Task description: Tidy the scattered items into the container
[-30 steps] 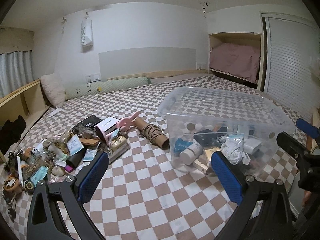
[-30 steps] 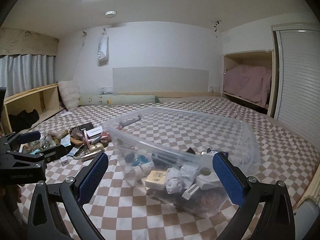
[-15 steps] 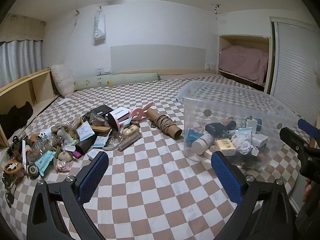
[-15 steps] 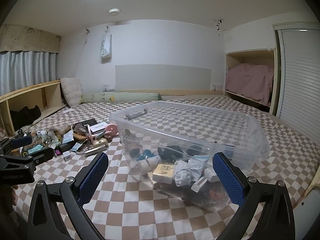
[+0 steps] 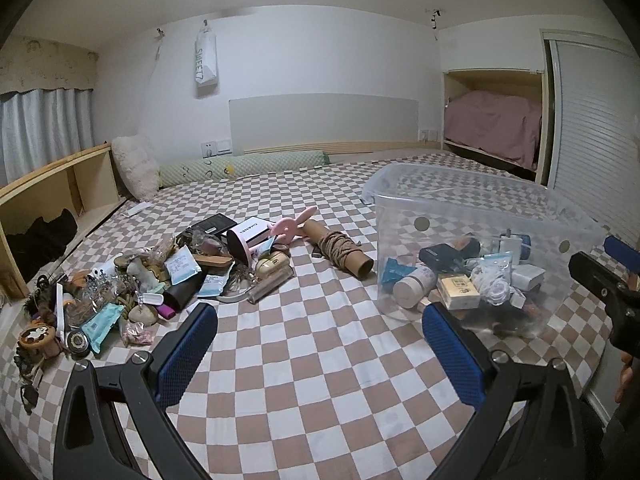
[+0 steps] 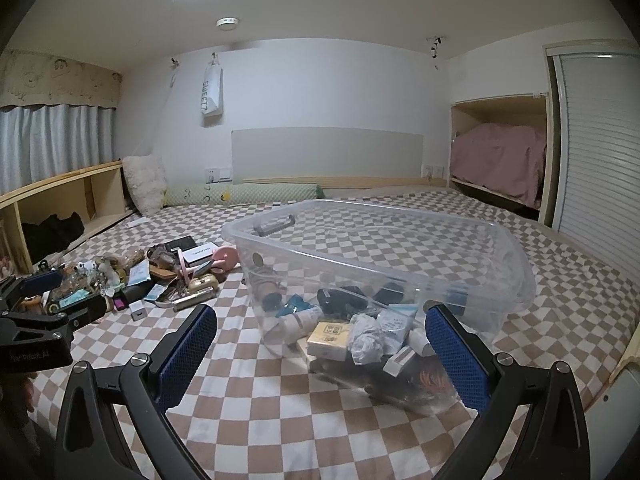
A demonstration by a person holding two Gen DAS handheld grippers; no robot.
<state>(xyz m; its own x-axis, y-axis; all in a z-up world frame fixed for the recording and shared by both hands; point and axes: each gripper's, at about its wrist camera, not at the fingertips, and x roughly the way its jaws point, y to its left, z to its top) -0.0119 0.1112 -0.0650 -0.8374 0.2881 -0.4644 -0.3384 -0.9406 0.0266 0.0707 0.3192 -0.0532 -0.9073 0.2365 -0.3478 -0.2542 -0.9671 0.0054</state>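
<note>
A clear plastic bin (image 5: pixel 480 216) (image 6: pixel 400 236) stands on the checkered bed, holding several small items. A pile of scattered items (image 5: pixel 160 276) (image 6: pixel 160 276) lies to its left, with a pink round box (image 5: pixel 242 242), a cardboard tube wound with cord (image 5: pixel 340 250) and a pink bunny-shaped piece (image 5: pixel 294 226). My left gripper (image 5: pixel 320 348) is open and empty, above the bed between pile and bin. My right gripper (image 6: pixel 320 348) is open and empty, in front of the bin. Each gripper shows at the edge of the other's view.
The bed cover (image 5: pixel 320 380) is a brown-and-white check. A green bolster (image 5: pixel 244 166) and a white pillow (image 5: pixel 134 166) lie at the back. A wooden shelf (image 5: pixel 48 200) runs along the left. A closet with a slatted door (image 5: pixel 592 128) is on the right.
Both grippers have drawn back and lowered a little, so the bin and pile sit lower and further off in view. Both stay open and empty.
</note>
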